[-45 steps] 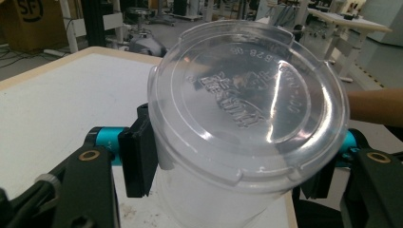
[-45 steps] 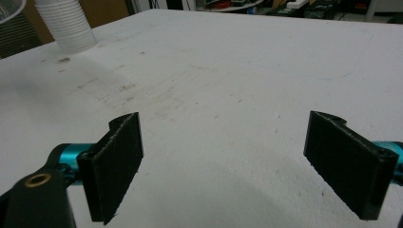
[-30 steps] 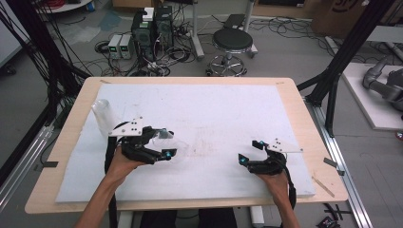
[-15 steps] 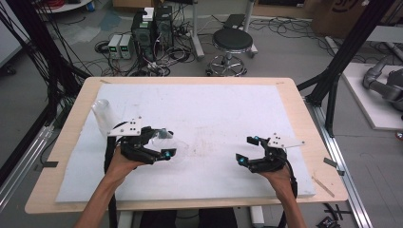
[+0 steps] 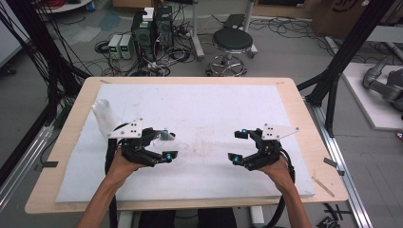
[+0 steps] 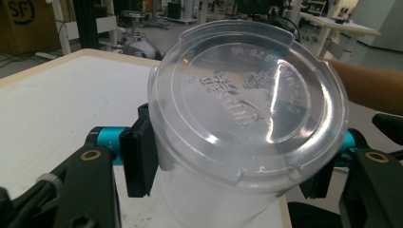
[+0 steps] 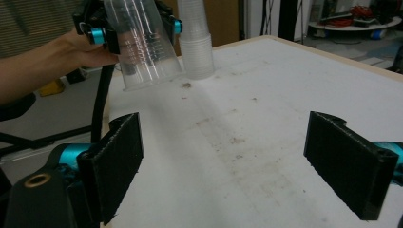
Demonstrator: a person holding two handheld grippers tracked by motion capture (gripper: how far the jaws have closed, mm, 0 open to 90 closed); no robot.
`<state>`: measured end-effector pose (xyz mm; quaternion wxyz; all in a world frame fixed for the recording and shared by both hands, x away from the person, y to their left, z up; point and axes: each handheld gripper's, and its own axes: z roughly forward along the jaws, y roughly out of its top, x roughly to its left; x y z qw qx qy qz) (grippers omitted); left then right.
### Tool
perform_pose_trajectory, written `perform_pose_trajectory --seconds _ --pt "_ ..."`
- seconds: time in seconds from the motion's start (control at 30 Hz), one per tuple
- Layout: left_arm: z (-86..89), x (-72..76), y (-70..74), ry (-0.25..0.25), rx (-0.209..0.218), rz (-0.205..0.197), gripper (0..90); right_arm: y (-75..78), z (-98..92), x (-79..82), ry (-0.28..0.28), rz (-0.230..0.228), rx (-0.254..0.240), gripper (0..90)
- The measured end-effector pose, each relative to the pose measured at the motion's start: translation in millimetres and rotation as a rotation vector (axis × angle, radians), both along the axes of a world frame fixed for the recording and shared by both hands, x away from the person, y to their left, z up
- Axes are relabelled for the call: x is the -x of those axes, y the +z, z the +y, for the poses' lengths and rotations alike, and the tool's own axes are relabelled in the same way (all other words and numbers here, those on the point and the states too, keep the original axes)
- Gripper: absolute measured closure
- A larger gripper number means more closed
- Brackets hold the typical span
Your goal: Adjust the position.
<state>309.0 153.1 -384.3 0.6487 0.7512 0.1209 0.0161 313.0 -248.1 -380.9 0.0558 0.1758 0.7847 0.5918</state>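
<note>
Left hand-held gripper clamps a lidded clear cup lifted off the table near the cup stack; right hand-held gripper gapes empty, placement outstanding.

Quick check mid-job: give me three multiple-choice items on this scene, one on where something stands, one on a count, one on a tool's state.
1. Where is the cup stack?
A. far left of the table
B. near right corner
C. on the stool

2. How many cups does the left tool hold?
A. none
B. one
C. three

3. How do the right tool's jaws stand?
A. shut on a cup
B. shut on a lid
C. open, nothing between them

Answers:
1 A, the high view shows the stack beyond the left tool.
2 B, one clear cup sits between its pads.
3 C, the right gripper view shows bare table between the jaws.
</note>
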Motion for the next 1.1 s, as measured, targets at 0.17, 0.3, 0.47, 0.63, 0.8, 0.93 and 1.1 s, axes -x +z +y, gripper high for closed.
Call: perform_pose_trajectory --seconds 0.17,0.3,0.47,0.63,0.8,0.93,1.1 --pt "-6.4 -1.5 0.7 -0.005 0.03 0.006 35.4 5.7 11.1 -1.6 0.066 0.008 0.01 12.7" --pt "-12.9 -2.0 1.2 -0.02 0.053 0.008 35.6 7.2 23.1 -1.9 0.124 0.009 0.009 12.7" --pt "-23.6 -1.3 1.7 -0.043 0.069 0.01 35.7 9.4 41.0 -2.7 0.209 0.007 0.003 12.7" --pt "-33.7 0.0 1.5 -0.061 0.074 0.011 35.7 13.5 55.2 -4.2 0.252 -0.001 -0.005 12.7" --pt "-42.9 0.9 2.4 -0.078 0.079 0.009 35.8 14.8 67.1 -4.7 0.29 -0.003 -0.005 12.7" --pt "-48.0 1.1 3.4 -0.092 0.081 0.005 35.9 14.1 72.6 -4.1 0.306 0.005 0.003 12.7" --pt "-51.2 1.1 4.0 -0.097 0.078 0.004 35.9 13.7 77.6 -3.0 0.322 0.0 0.006 12.7"
